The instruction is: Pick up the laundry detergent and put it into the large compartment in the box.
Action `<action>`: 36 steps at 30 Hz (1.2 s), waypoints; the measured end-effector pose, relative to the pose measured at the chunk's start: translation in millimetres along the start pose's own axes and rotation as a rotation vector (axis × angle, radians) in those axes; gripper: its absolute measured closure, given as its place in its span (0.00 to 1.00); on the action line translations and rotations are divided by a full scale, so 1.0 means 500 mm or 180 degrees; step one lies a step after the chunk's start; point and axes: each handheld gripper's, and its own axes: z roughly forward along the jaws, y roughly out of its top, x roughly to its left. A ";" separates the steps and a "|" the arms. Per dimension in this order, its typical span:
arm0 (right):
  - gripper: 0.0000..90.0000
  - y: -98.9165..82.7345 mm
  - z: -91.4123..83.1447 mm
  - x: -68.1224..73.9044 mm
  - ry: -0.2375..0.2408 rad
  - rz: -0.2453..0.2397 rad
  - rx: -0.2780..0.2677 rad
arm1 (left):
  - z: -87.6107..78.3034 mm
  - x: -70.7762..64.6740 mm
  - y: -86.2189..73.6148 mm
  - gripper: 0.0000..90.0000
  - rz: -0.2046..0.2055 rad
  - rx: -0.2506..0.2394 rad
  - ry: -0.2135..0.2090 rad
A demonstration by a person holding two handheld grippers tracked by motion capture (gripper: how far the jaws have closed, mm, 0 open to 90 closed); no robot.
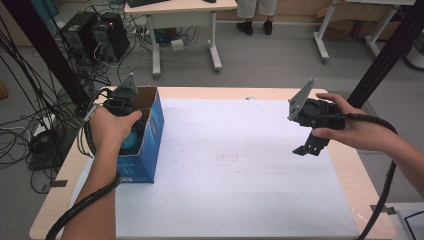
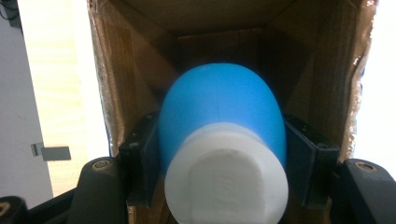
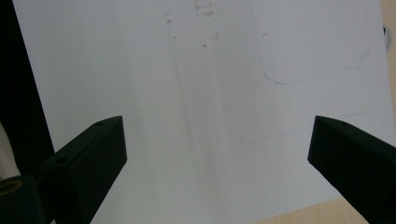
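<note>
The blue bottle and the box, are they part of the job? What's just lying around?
In the job: bottle, held by the left gripper; box; right gripper, open.
Lying about: computers, cables, far desk.

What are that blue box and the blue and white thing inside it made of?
The box looks like cardboard: brown, fibrous inner walls with a ragged rim, printed blue outside. The bottle the left gripper clamps seems plastic: a smooth, matte blue body, and a white cap with a moulded recess. It could be rubbery; the look alone does not settle it.
</note>
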 end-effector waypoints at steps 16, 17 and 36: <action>0.05 0.005 0.009 -0.002 0.0025 -0.0004 0.0017 | -0.005 0.005 -0.003 0.40 -0.0044 -0.0039 -0.0006; 0.05 0.005 0.010 -0.001 0.0024 -0.0004 0.0010 | -0.007 0.006 -0.004 0.40 -0.0055 -0.0042 -0.0009; 0.05 0.003 0.002 0.006 0.0017 -0.0022 -0.0030 | -0.081 0.010 -0.046 0.25 -0.0072 -0.0200 -0.0052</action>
